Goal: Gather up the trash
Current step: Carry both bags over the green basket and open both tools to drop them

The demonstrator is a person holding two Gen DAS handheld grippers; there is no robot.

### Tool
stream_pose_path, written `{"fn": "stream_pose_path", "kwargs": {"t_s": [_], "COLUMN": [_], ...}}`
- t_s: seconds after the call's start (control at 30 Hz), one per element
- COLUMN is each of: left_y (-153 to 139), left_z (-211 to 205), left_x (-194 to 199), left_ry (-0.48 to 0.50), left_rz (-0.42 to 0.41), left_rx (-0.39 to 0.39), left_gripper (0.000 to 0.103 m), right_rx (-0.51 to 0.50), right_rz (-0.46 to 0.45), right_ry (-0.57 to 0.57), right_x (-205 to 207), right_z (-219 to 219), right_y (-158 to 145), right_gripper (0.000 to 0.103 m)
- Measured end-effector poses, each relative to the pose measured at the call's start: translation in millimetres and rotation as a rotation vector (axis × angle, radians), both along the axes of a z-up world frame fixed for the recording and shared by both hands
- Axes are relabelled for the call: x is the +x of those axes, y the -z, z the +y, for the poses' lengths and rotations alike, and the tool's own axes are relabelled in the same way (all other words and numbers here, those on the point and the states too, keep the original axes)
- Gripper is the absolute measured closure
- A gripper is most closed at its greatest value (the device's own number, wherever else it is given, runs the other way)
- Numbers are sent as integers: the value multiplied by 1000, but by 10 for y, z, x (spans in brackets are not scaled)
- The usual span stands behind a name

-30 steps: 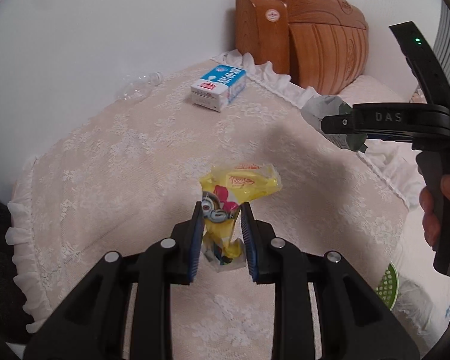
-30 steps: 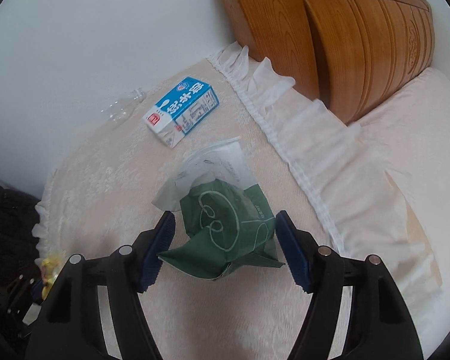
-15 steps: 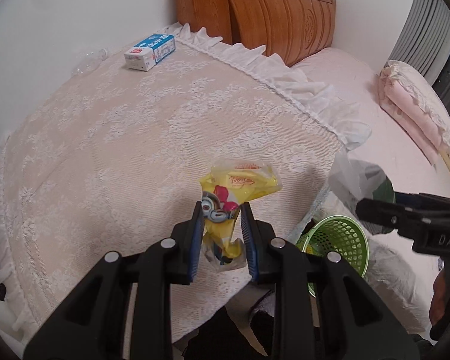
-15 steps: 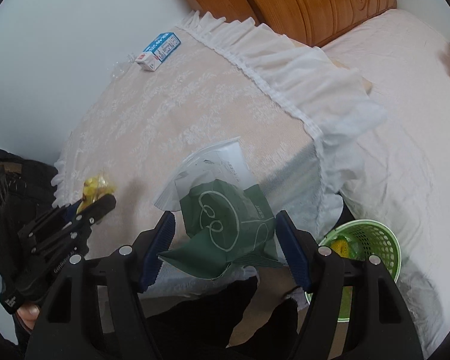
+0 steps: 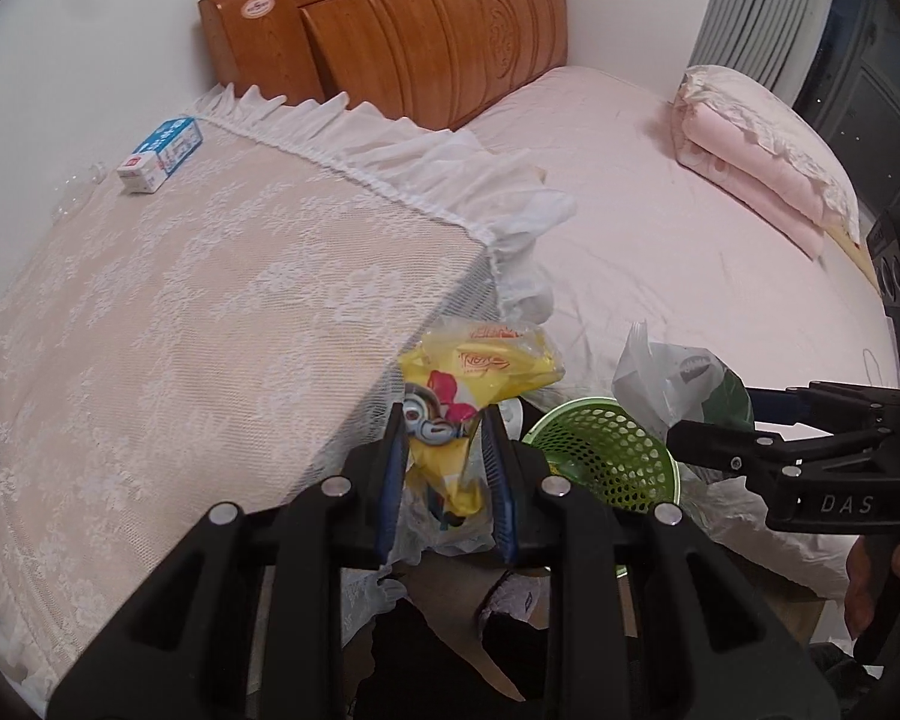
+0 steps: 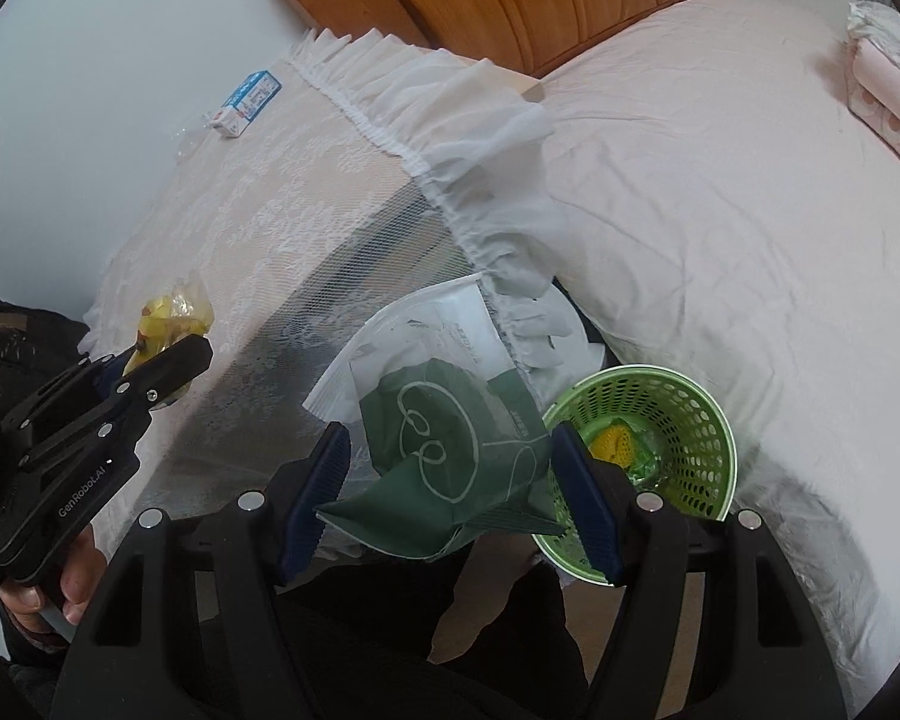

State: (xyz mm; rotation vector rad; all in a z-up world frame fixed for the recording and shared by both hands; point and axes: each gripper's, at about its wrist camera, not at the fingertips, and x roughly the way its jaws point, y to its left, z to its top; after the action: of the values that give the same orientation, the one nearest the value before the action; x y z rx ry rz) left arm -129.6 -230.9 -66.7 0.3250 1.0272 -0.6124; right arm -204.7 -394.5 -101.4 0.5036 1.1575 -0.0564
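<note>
My left gripper (image 5: 444, 450) is shut on a yellow cartoon snack wrapper (image 5: 468, 384) and holds it in the air beside the table's corner, just left of a green mesh bin (image 5: 618, 450). My right gripper (image 6: 450, 474) is shut on a green and white plastic bag (image 6: 450, 426), held just left of the bin (image 6: 672, 414), which has yellow and green trash inside. The bag also shows in the left wrist view (image 5: 684, 378) above the bin's right side. The left gripper and wrapper (image 6: 171, 318) show at the left of the right wrist view.
A blue and white carton (image 5: 162, 153) and a clear plastic bottle (image 5: 78, 192) lie at the far end of the lace-covered table (image 5: 180, 312) by the wall. A pink bed (image 5: 690, 252) with a wooden headboard (image 5: 426, 42) and folded pink quilt (image 5: 762, 156) lies to the right.
Both grippers have carried their trash off the table towards the right and down, and now hang close to the green bin on the floor. Both grips stay unchanged.
</note>
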Motion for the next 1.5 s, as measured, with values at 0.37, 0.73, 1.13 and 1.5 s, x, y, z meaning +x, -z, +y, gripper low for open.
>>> {"fn": "stream_pose_path", "kwargs": {"t_s": [0.37, 0.73, 1.13, 1.5], "left_y": [246, 433, 475, 353], "left_z": [-737, -1272, -1417, -1412], "left_x": [-349, -724, -862, -906], "left_ry": [226, 397, 446, 444], "left_rz": [79, 103, 141, 119], "left_rx": [16, 52, 50, 19], "left_gripper": [78, 78, 74, 23], "right_rx": [-1, -11, -6, -2], "right_rz": [14, 30, 46, 47], "right_ry": [132, 271, 327, 340], "right_x": [-530, -1050, -1261, -1292], "right_z": [-527, -947, -1051, -1051], "right_y": [79, 172, 230, 247], "right_gripper": [33, 33, 33, 33]}}
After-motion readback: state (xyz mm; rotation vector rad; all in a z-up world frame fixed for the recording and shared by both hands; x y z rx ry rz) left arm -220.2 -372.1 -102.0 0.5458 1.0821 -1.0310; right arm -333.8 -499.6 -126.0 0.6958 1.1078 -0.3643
